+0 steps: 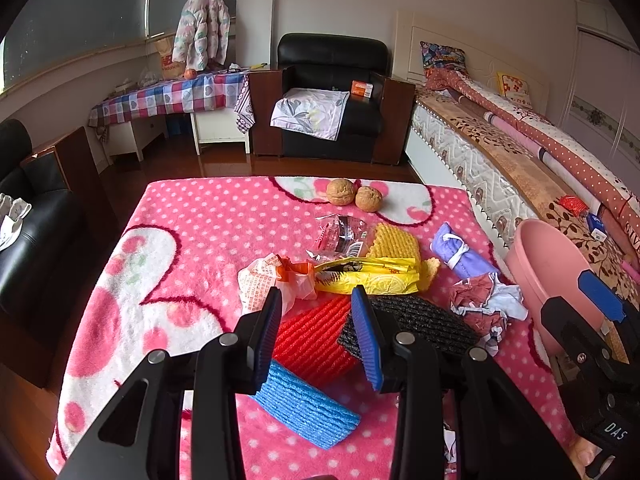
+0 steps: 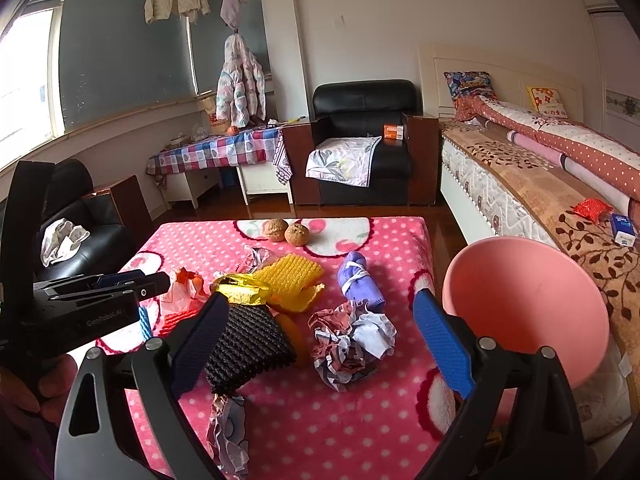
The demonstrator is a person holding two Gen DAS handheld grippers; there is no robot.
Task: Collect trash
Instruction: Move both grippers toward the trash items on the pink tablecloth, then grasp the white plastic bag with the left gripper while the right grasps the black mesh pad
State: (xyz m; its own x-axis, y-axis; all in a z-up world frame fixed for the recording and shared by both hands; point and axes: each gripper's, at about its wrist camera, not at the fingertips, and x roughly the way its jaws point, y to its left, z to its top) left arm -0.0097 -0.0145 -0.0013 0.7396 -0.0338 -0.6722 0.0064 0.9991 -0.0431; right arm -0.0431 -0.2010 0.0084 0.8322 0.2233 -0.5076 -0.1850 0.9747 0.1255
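Left armchair (image 1: pixel 28 216) cut off by the frame edge; white crumpled thing on its seat (image 2: pixel 62 240), can't tell what it is. A hand (image 2: pixel 24 396) shows only partly at the bottom-left of the right wrist view, dark and blurred.

Left tool (image 1: pixel 316 328): jaws part open, nothing between the pads, hovering over the red foam net (image 1: pixel 316 340) and the blue foam net (image 1: pixel 308 408); the blue one is partly hidden behind the left finger. Black foam net (image 1: pixel 424 320) lies just beside the red one, its near edge hidden by the tool's right finger.

Trash sits mid-counter on the pink dotted blanket (image 1: pixel 192 232): white-and-orange wrapper (image 1: pixel 264 276), clear wrapper (image 1: pixel 340 236) with print too small to read, yellow packet (image 1: pixel 368 276) lying over the yellow foam net (image 1: pixel 396 240), purple roll tied with white cord (image 1: pixel 460 254), crumpled paper (image 1: pixel 486 306). Another crumpled scrap (image 2: pixel 228 432) at the near edge, half hidden by the right tool's finger. Two walnuts (image 1: pixel 354 194) touching at the far edge.

Right tool (image 2: pixel 320 332): jaws wide open, empty, above the crumpled paper. Pink bin (image 2: pixel 528 312) just right of the counter, base out of view.

Room: checked-cloth table (image 1: pixel 172 94), hanging padded jacket (image 1: pixel 204 28), black armchair (image 1: pixel 332 96) with orange box (image 1: pixel 362 89), bed (image 1: pixel 520 152) on the right, cut off; wood floor (image 1: pixel 224 164).
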